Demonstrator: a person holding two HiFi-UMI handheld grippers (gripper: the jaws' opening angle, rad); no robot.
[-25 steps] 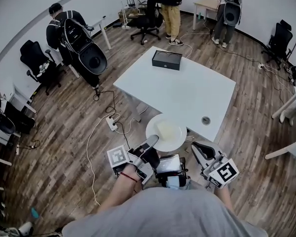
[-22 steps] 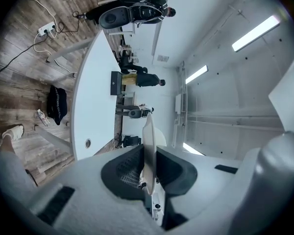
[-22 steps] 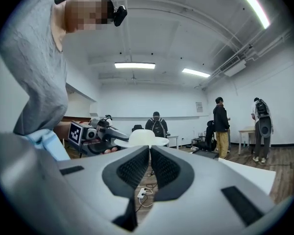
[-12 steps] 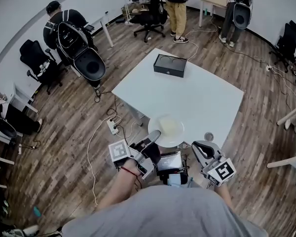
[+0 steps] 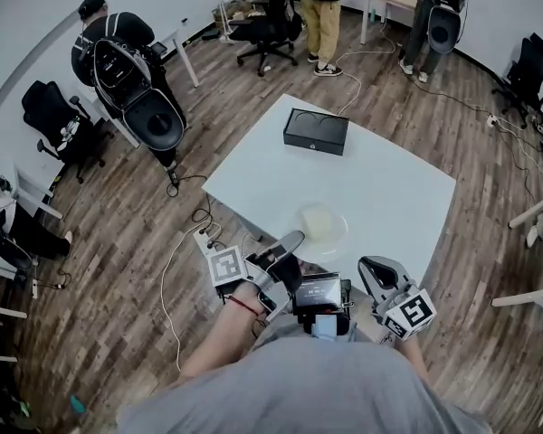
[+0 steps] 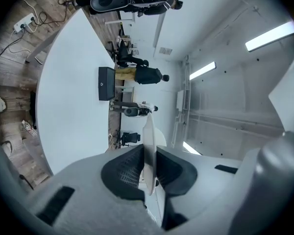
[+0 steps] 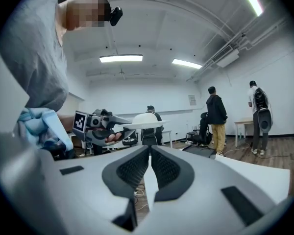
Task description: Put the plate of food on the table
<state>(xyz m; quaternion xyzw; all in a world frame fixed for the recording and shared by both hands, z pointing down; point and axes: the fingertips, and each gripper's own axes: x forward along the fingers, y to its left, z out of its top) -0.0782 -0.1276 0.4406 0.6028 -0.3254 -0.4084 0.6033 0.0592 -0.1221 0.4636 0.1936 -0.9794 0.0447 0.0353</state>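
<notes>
Left tool [image 5: 288, 240] clamped on rim of plate [image 5: 324, 228], food [image 5: 315, 217] on it. Plate held up over near edge of tabletop [image 5: 380, 174], looks not set down yet. Right tool [image 5: 369, 264] pressed together, empty. To do: lower plate, let go.

Light is bright and even, coming from long ceiling strips [image 7: 121, 58] that show in both gripper views; in the left gripper view they burn out to pure white. In the head view the white table [image 5: 380, 179] glares mildly, and the pale plate [image 5: 323, 224] at its near left edge almost melts into it. Shadows on the wood floor [image 5: 118, 269] are faint and soft. Every view bows strongly at its edges, and the gripper views have black corners. The left gripper [image 6: 149, 153] and right gripper [image 7: 150, 153] look soft so near their lenses. The shirt [image 5: 299, 396] is blurred.
</notes>
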